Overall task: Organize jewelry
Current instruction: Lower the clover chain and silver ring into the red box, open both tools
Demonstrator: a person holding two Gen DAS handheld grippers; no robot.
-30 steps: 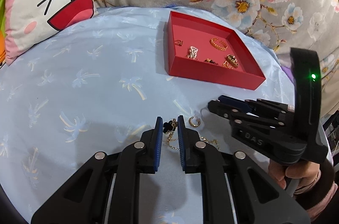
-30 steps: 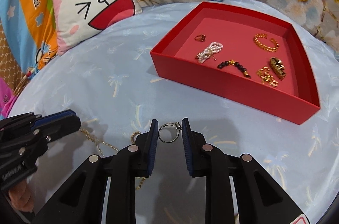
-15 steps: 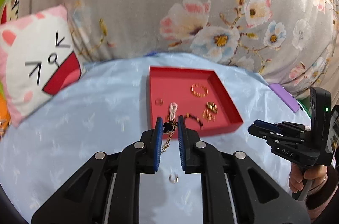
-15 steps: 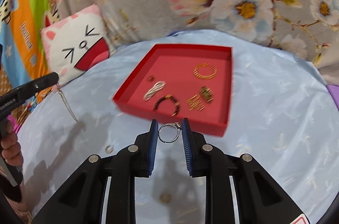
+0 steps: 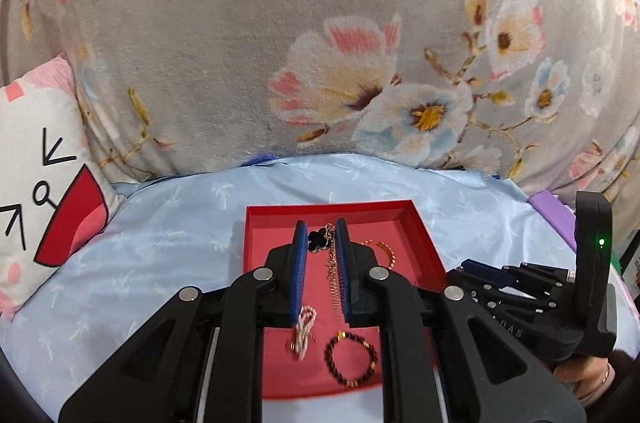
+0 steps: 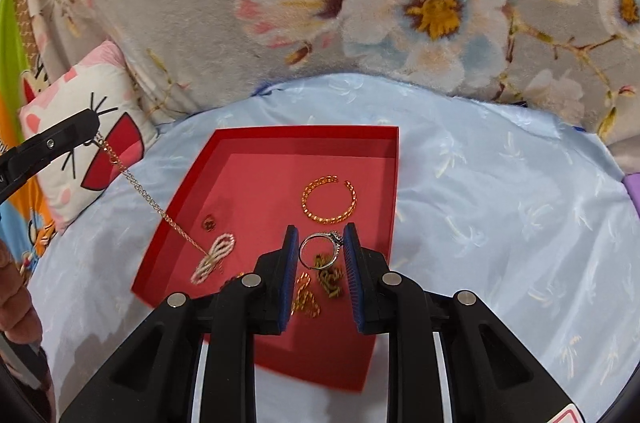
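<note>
My left gripper (image 5: 321, 237) is shut on a gold necklace with a black clover pendant (image 5: 319, 240). It holds it above the red tray (image 5: 256, 247), and the chain (image 6: 160, 211) hangs down into the tray. My right gripper (image 6: 321, 243) is shut on a silver ring (image 6: 319, 250) and holds it over the tray (image 6: 248, 143). In the tray lie a gold chain bracelet (image 6: 329, 203), a pearl piece (image 6: 214, 258), a dark bead bracelet (image 5: 352, 357) and small gold pieces (image 6: 306, 299). The right gripper also shows at the right of the left wrist view (image 5: 464, 273).
The tray sits on a light blue sheet (image 6: 500, 223). A floral grey cushion (image 5: 320, 43) rises behind it. A pink and white cat pillow (image 5: 36, 183) lies at the left. A purple object (image 5: 552, 211) lies at the right edge.
Both grippers have moved forward from over the sheet to above the red tray, each still holding its piece. The necklace chain now hangs into the tray.
</note>
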